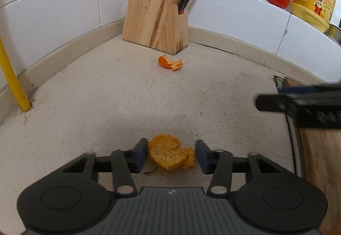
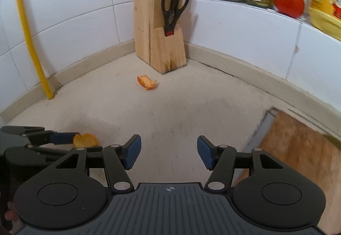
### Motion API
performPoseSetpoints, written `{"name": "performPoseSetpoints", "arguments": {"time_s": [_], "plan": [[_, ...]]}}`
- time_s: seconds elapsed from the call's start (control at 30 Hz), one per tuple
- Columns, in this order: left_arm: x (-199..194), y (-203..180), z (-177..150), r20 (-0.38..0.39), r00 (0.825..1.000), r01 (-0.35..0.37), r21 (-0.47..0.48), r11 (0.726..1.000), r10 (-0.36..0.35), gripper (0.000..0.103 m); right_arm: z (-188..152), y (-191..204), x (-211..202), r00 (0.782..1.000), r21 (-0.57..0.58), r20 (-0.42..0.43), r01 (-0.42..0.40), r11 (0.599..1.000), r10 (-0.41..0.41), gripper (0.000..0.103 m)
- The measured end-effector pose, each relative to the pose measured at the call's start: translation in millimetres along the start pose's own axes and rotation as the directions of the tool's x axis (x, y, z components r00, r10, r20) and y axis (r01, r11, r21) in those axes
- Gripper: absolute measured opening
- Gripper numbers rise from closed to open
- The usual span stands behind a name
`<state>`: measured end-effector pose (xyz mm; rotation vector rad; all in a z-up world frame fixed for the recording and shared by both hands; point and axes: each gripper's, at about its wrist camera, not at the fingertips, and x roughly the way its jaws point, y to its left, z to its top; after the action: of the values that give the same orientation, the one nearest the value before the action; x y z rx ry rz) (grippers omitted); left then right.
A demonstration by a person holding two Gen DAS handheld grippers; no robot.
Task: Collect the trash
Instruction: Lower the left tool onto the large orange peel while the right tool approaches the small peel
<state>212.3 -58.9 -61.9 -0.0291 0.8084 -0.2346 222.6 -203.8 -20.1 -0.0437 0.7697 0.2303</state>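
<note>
A torn orange peel (image 1: 171,155) lies pale side up at lower centre of the left wrist view, its long axis running left to right between the left tool's (image 1: 171,155) blue pads. The left pad touches the peel's edge; the right pad stands just beside it, so no firm grip shows. The right tool (image 2: 169,153) hangs wide open and empty over the desk (image 2: 170,107). A second peel (image 1: 170,62) lies near the knife block (image 1: 155,11), well apart from both tools.
</note>
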Motion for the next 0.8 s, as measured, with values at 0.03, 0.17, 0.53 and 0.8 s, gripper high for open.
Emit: {"name": "performPoseSetpoints", "arguments": {"time_s": [0.03,0.17,0.53,0.8], "plan": [[0,0,0,0.0,1.0,0.006,-0.005,1.0,-0.006,0.035,3,0,5,1.0,-0.006,-0.001,0.001,1.0,-0.001,0.067],[-1,1,1,-0.006,1.0,0.016,-0.021,1.0,-0.016,0.033,22,0,32,1.0,-0.022,-0.014,-0.021,1.0,0.021,0.067],[0,0,1,-0.007,1.0,0.008,-0.035,0.999,-0.008,0.033,84,27,130,0.997,-0.114,-0.022,-0.078,0.99,0.076,0.072],[3,-1,1,0.002,1.0,0.0,-0.043,0.999,0.0,0.031,86,37,169,0.995,-0.153,-0.077,-0.074,0.985,0.063,0.03]]}}
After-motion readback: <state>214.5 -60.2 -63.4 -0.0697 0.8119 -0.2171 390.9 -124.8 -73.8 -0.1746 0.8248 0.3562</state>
